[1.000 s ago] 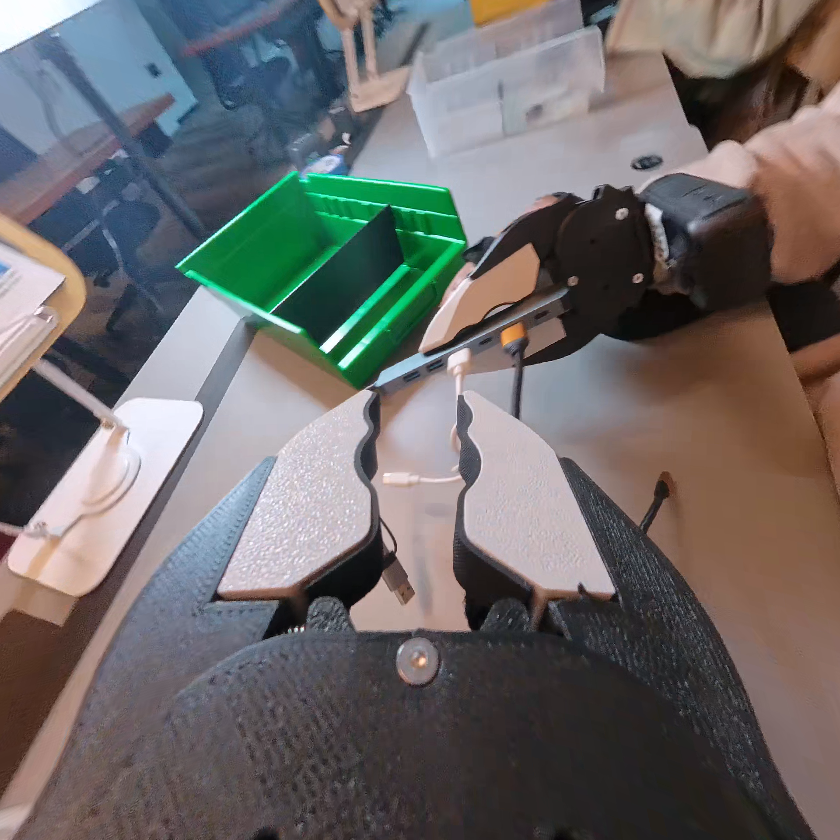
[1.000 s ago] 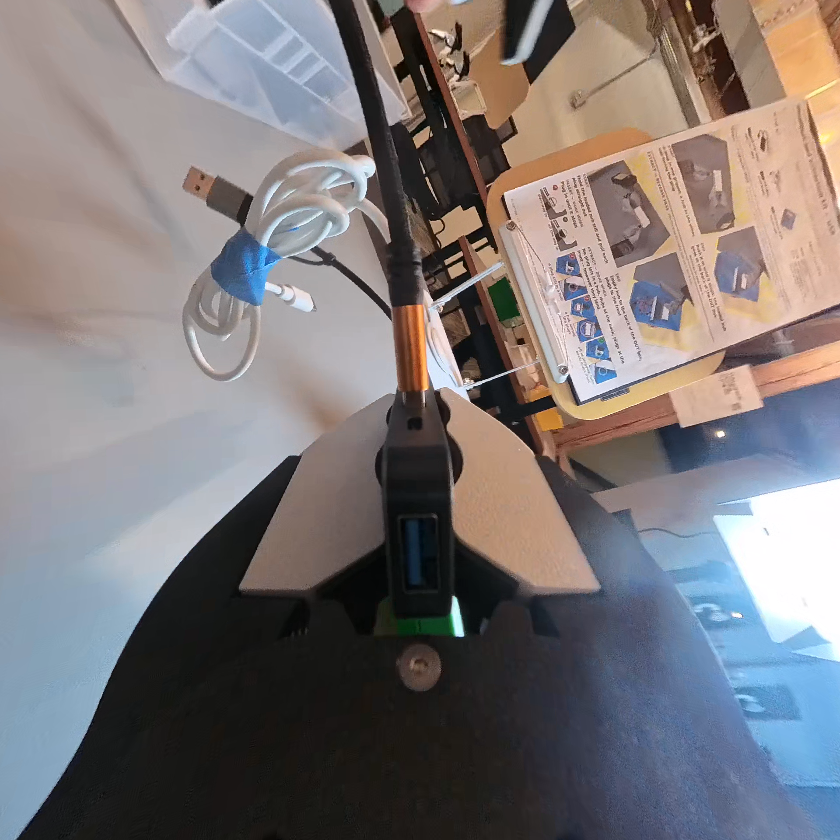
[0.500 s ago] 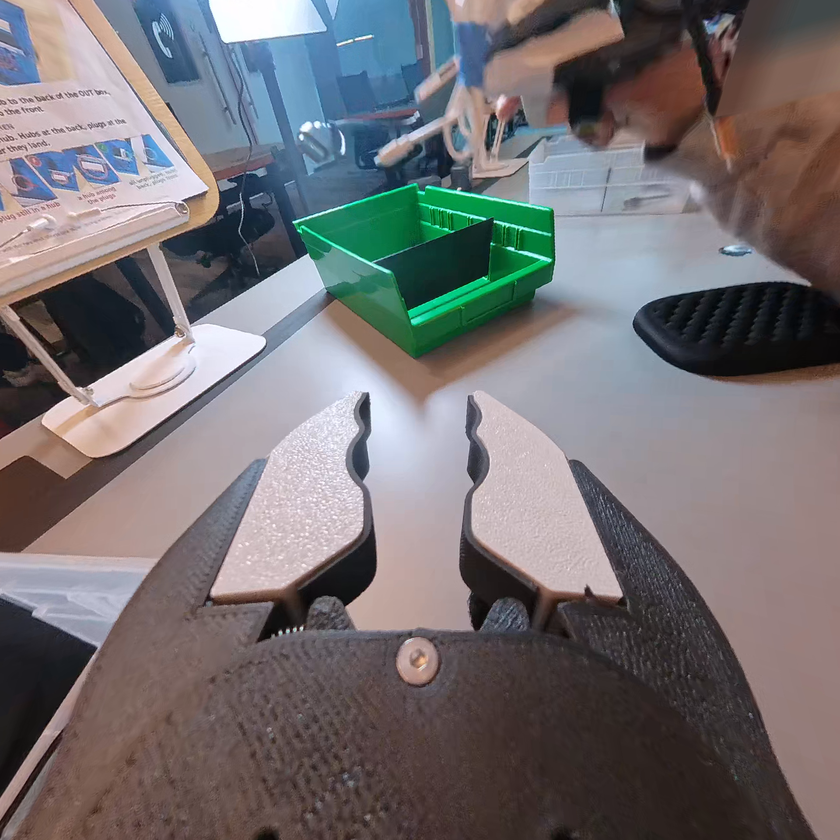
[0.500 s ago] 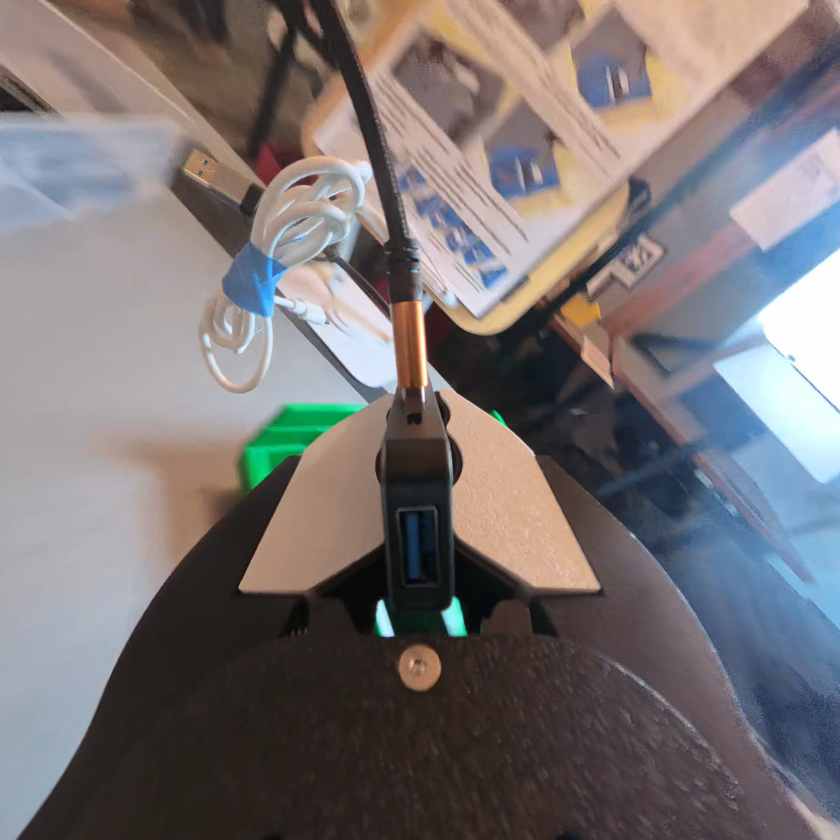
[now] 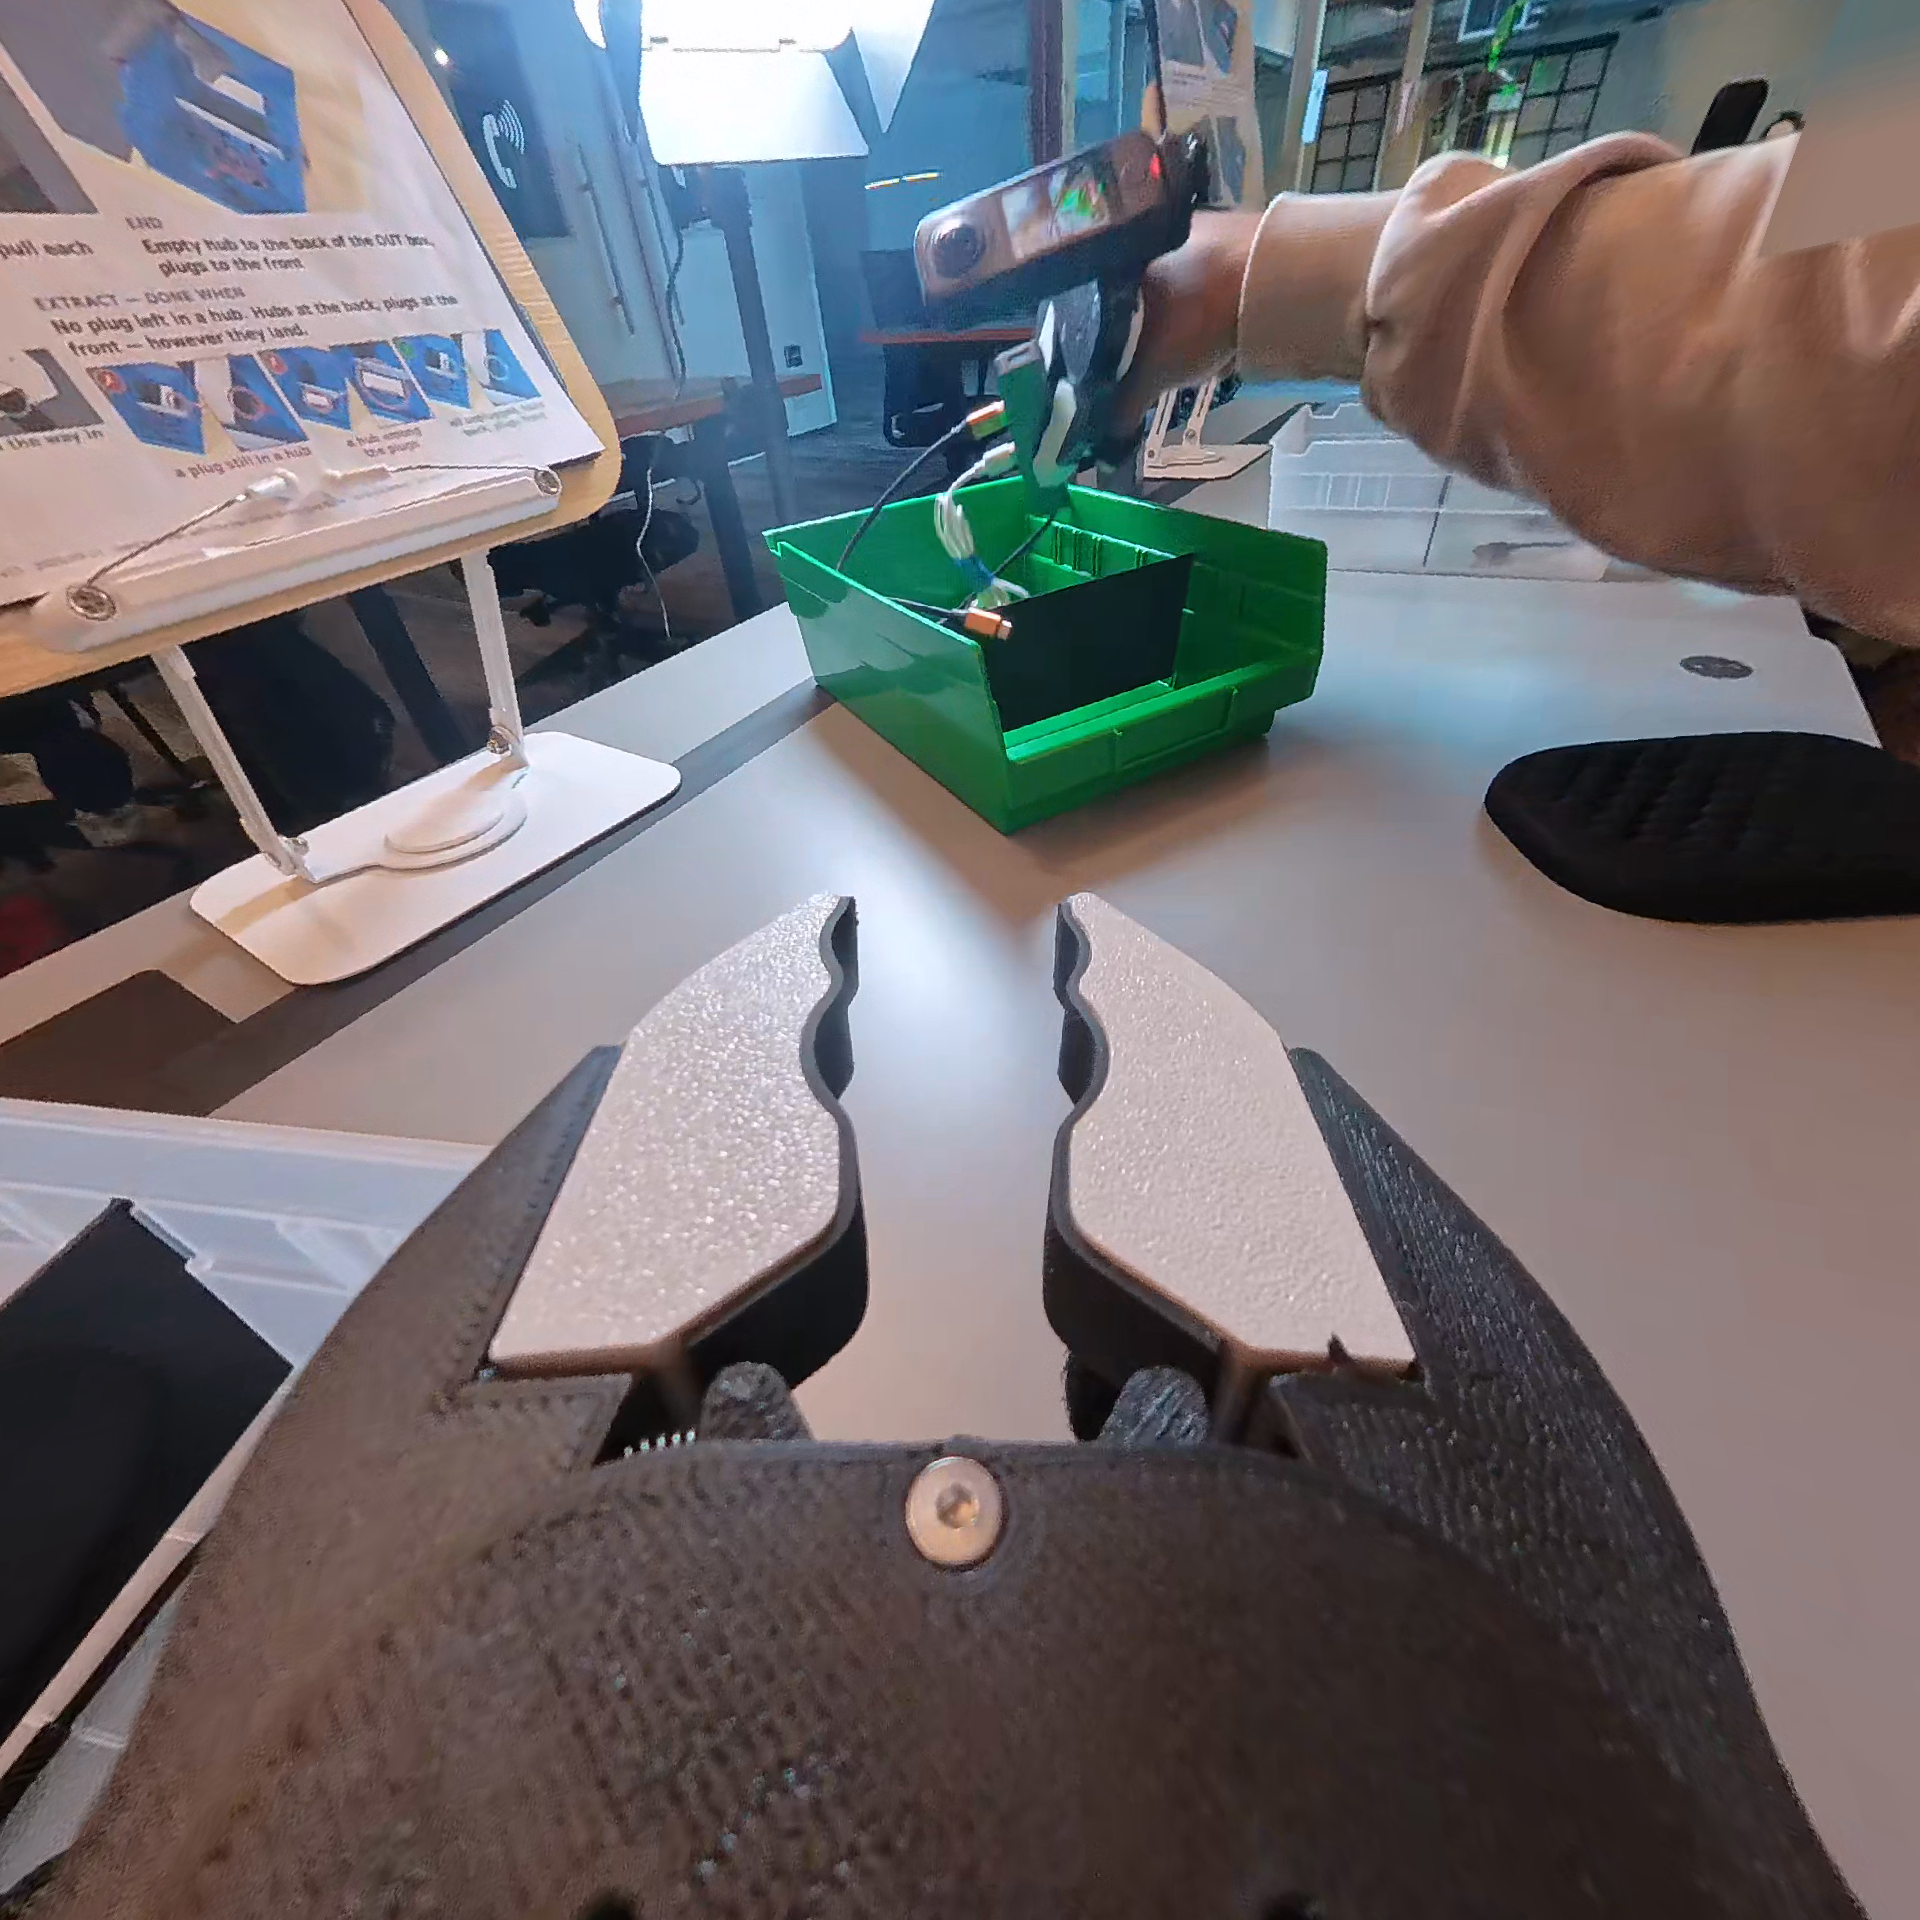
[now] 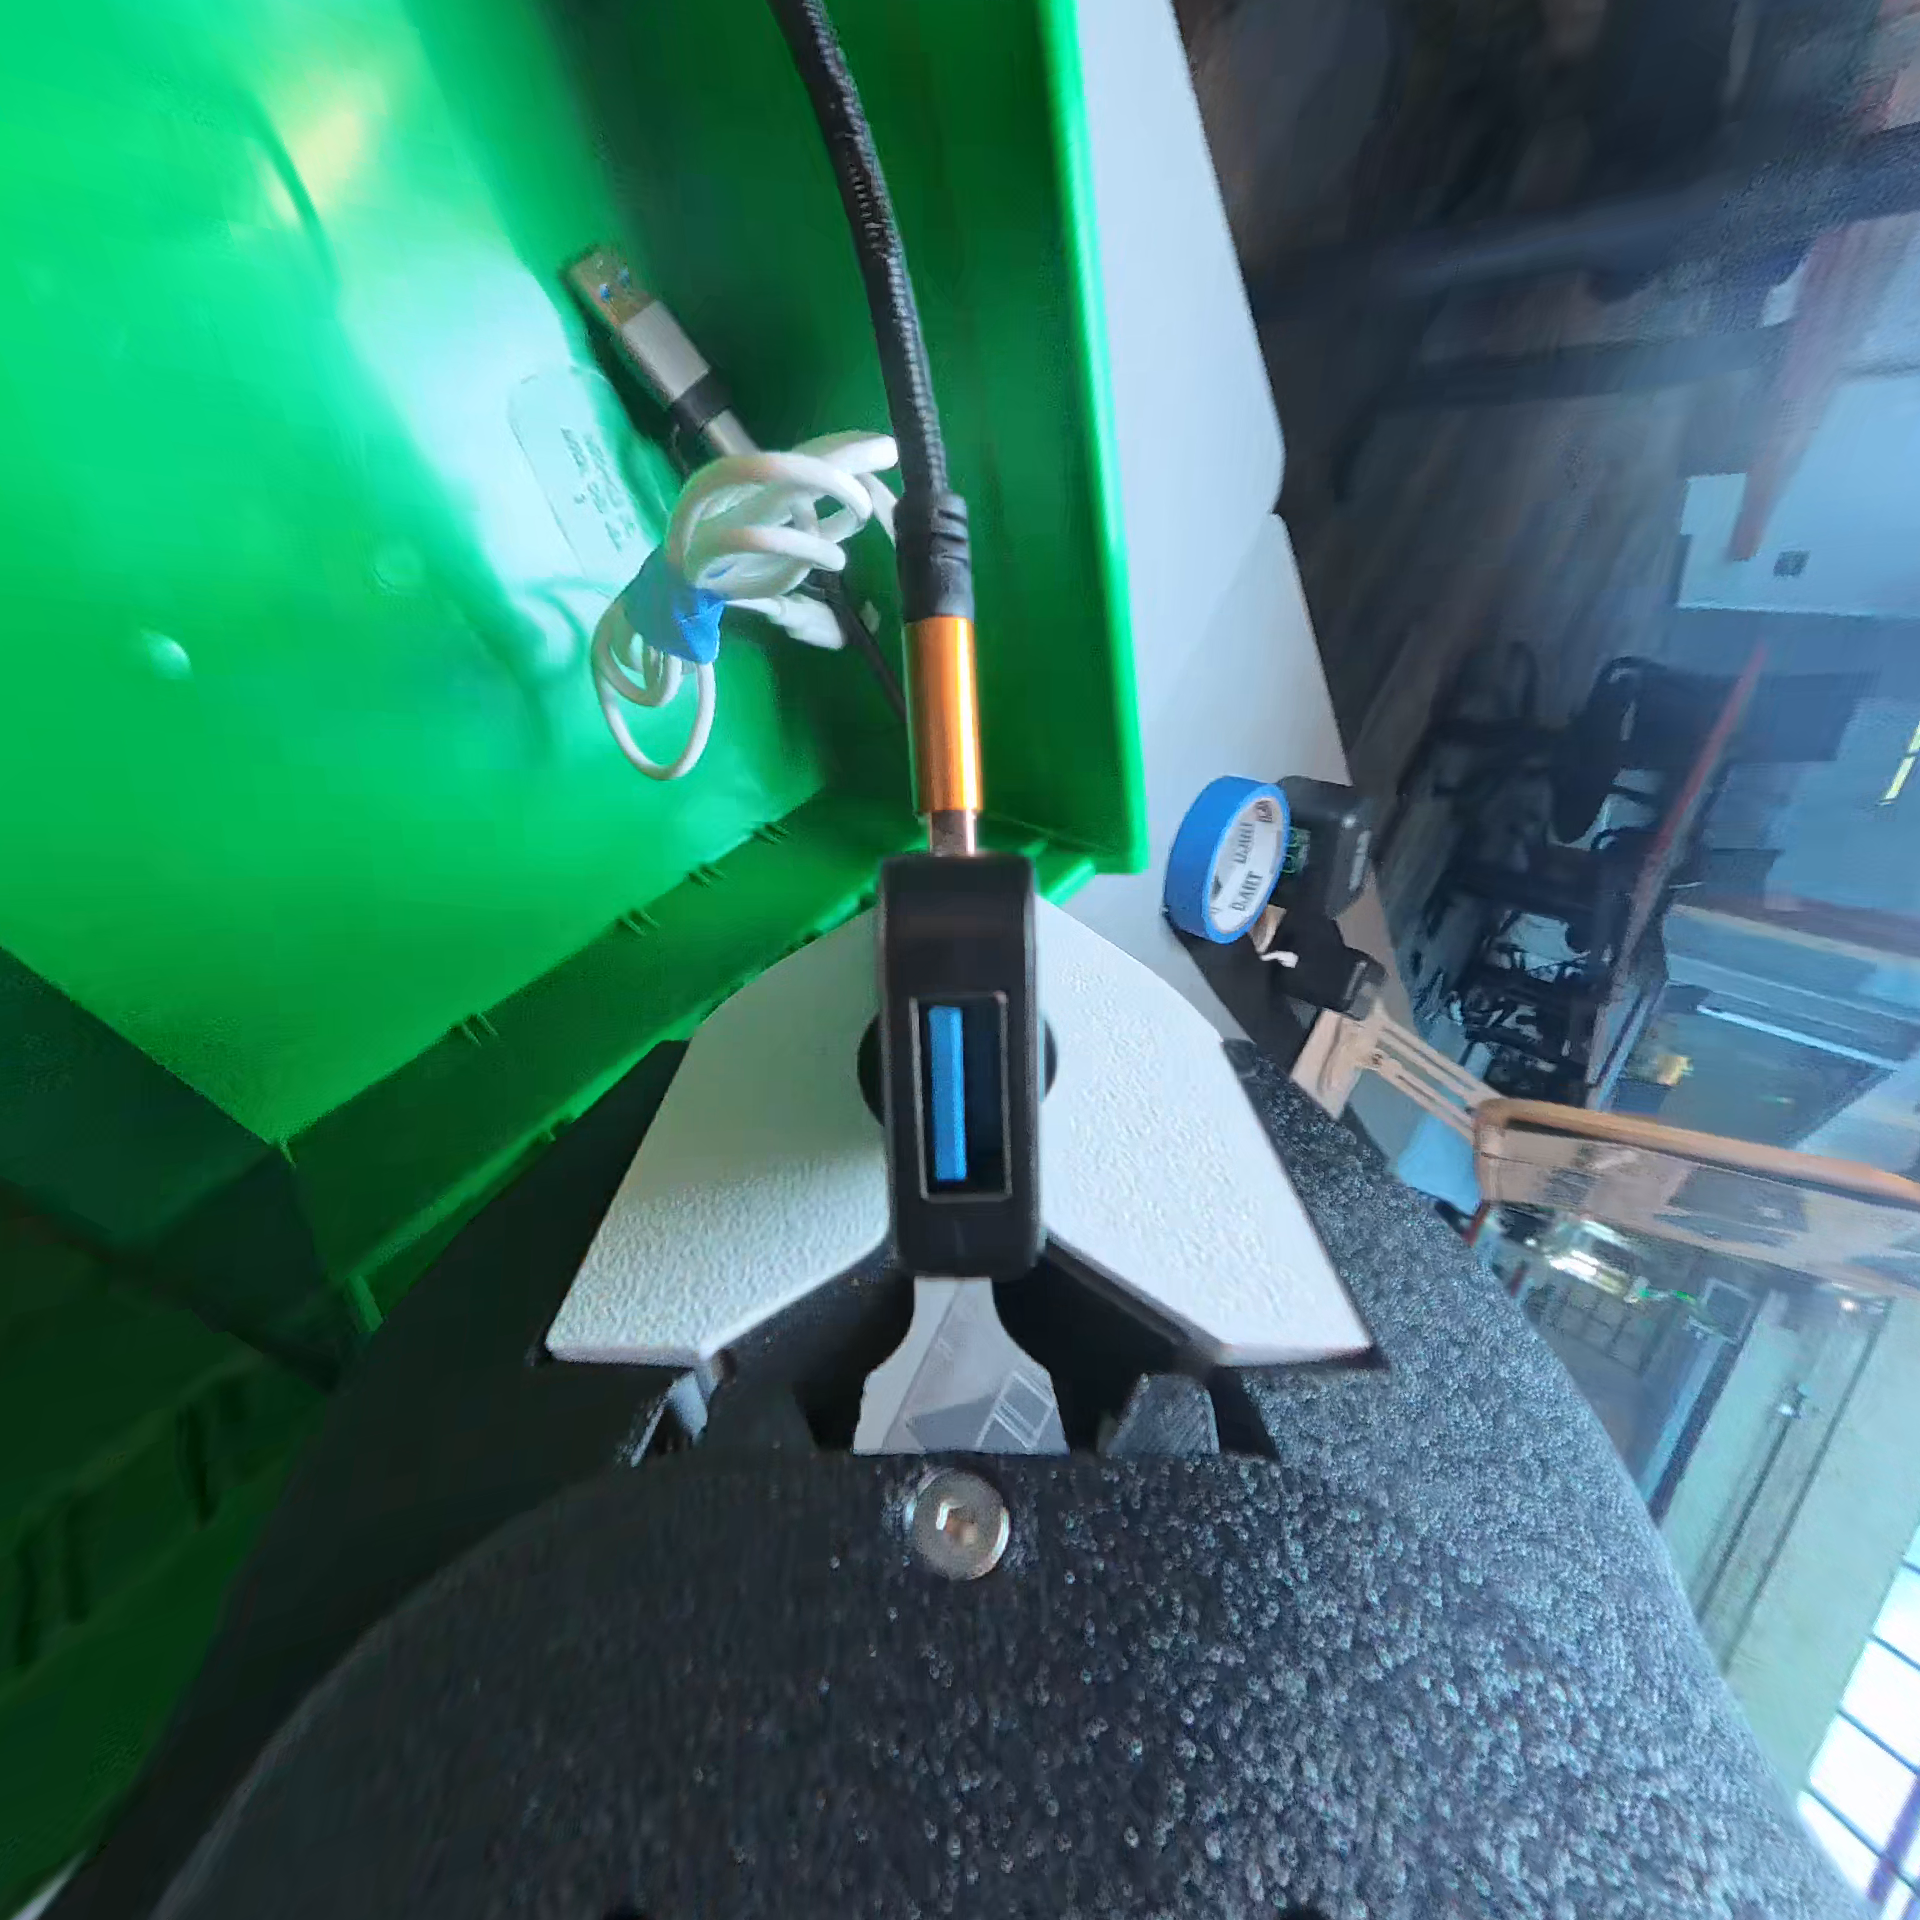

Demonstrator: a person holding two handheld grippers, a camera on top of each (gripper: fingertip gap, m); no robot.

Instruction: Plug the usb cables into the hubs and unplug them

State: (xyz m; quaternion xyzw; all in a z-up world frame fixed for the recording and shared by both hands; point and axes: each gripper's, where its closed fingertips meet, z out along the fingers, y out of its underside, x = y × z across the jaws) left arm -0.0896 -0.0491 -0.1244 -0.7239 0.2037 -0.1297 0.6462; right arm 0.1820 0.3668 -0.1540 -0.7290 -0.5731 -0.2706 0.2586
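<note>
My right gripper [image 6: 956, 935] is shut on a dark USB hub [image 6: 956, 1091] with a blue port facing the camera. A black braided cable with an orange plug [image 6: 940, 727] is plugged into the hub's far end. A white cable coil bound with blue tape [image 6: 727, 582] and a silver USB plug [image 6: 644, 332] hang below it, inside the green bin [image 6: 312, 727]. In the left wrist view the right gripper [image 5: 1060, 416] holds the hub over the green bin [image 5: 904, 665], cables dangling in. My left gripper [image 5: 956, 935] is open and empty above the table.
A black divider [image 5: 1091, 634] splits the bin. A white document stand [image 5: 416, 831] is at the left, a black pad [image 5: 1714, 821] at the right, a clear box [image 5: 1403, 509] behind. A white container [image 5: 208, 1174] lies near left. A blue tape roll [image 6: 1231, 857] sits beyond the bin. My right fingertips sit around 50 centimeters from my left ones.
My left gripper let go of the white plug and drew back, now level over the table. My right gripper carried the hub with its cables up and over the green bin.
</note>
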